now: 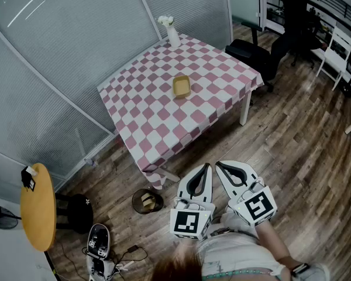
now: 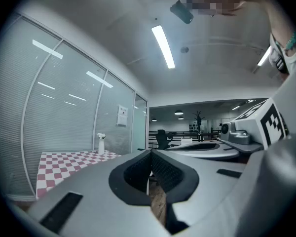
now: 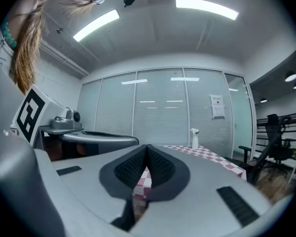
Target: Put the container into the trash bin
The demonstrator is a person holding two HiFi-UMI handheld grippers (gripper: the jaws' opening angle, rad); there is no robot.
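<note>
Well back from the bench [image 1: 158, 122], we hold our left claw [image 1: 208, 167] level over the wooden floor [image 1: 292, 151], its pads pressed together on nothing. Our right claw [image 1: 219, 165], just beside it, is pressed together and empty too. The yellow container [image 1: 182, 86] sits on the checkered cloth near the bench's middle, well apart from both claws. The dark trash bin [image 1: 147, 201] stands on the floor by the bench's near corner, left of our left claw. A white vase [image 1: 172, 33] stands at the far corner.
</note>
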